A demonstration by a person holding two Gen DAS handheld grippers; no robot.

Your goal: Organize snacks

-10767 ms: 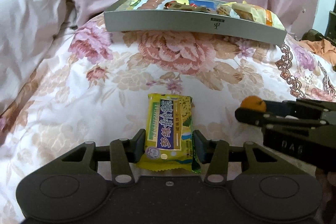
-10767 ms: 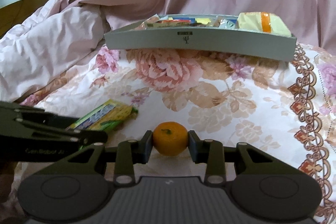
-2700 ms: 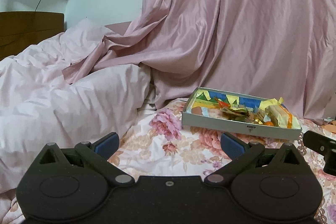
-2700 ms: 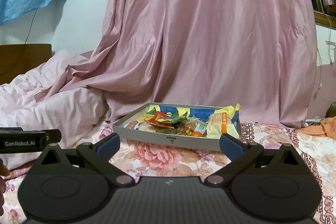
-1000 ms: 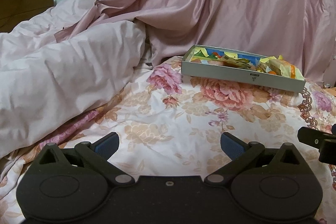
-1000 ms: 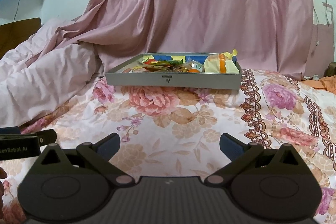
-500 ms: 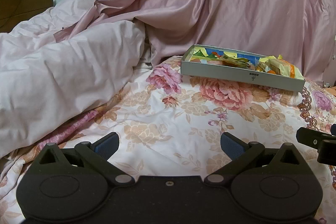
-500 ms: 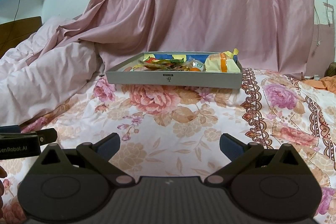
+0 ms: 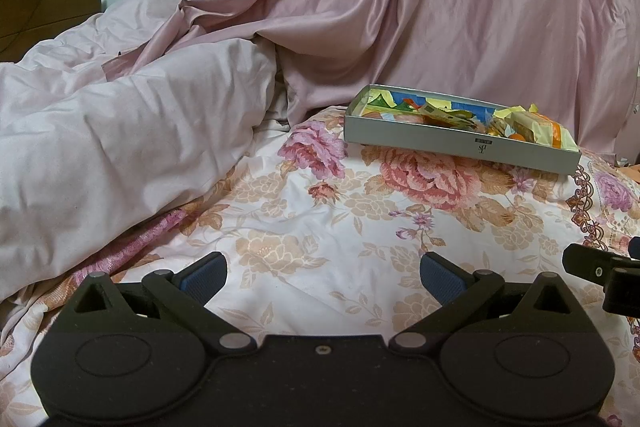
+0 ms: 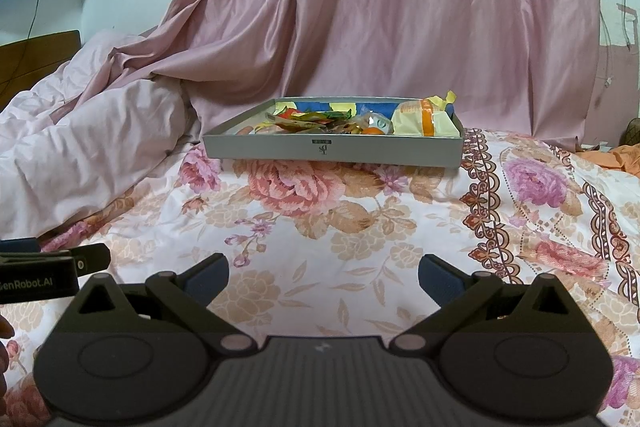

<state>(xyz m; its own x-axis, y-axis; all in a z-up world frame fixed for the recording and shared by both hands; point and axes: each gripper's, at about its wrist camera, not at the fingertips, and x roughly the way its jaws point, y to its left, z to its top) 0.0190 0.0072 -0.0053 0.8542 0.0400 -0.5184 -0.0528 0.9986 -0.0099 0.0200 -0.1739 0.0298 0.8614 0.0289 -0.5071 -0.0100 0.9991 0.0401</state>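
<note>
Left tongs (image 9: 323,273): jaws spread wide, nothing between them, low over the floral bedspread (image 9: 304,223). Right tongs (image 10: 323,273): likewise spread and empty, just beside the left pair. Well ahead, grey tray (image 10: 280,147) sits on the bedspread, filled with wrapped snacks (image 10: 316,117), a small orange (image 10: 374,131) and a yellow-orange packet (image 10: 424,117). Pale pink duvet (image 9: 112,131) heaped left; pink curtain (image 10: 380,7) behind.

A floral bedspread (image 10: 360,235) carries a grey snack tray (image 10: 332,147).
</note>
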